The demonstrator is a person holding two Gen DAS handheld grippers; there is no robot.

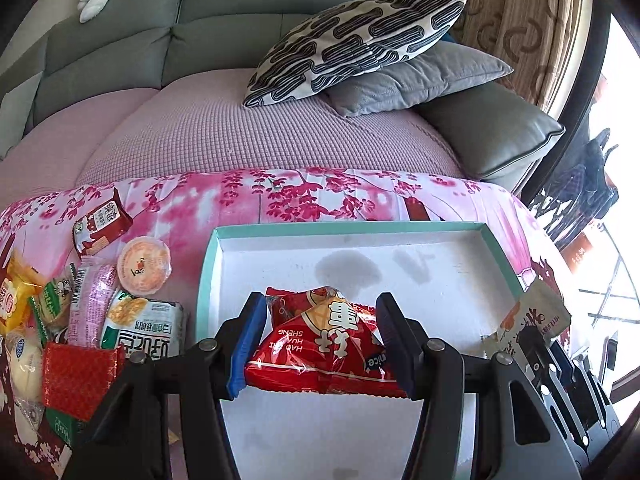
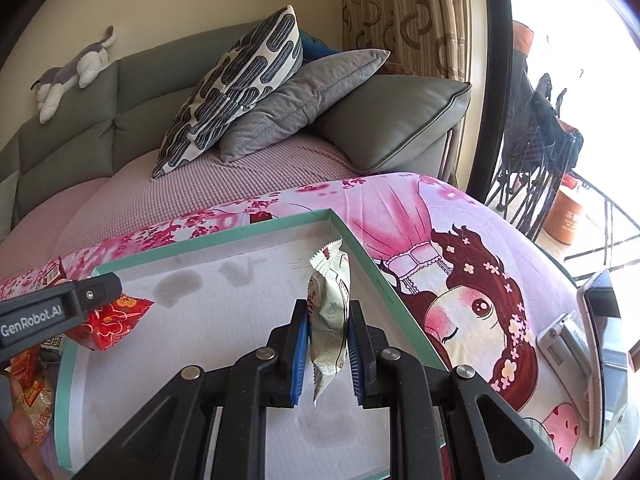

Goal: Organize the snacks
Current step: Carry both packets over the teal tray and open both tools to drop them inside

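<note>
A: Two grippers are hanging over one big tray (image 1: 208, 268), the white box with the teal rim that is sitting on the pink flowered cloth (image 1: 304, 196), and its floor is showing nothing but a few grey stains.

B: The left gripper (image 1: 320, 340) is the one carrying the bigger load. Its jaws are standing partly apart and pressing on both sides of a puffy red snack bag (image 1: 320, 344), which is hanging above the tray's near part.

A: The right gripper (image 2: 328, 340) is nearly closed, pinching a slim white packet (image 2: 330, 320) upright over the tray's right side, close to the rim.

B: That is where things could be going wrong. The red bag is full of air, so it is likely to be slipping or swinging if the pads loosen early. The white packet is being held by its middle near the wall, so a release there may be leaving it leaning on the rim or tipping out onto the cloth.

A: The two tools are also working close together, so a bump is possible.

B: The pile of loose snacks (image 1: 92, 308) left of the tray is waiting untouched. Its lower part is hiding behind the left gripper's frame, and the small print is too blurred to read.

A: The tray's near edge is being cut off in both views.
</note>
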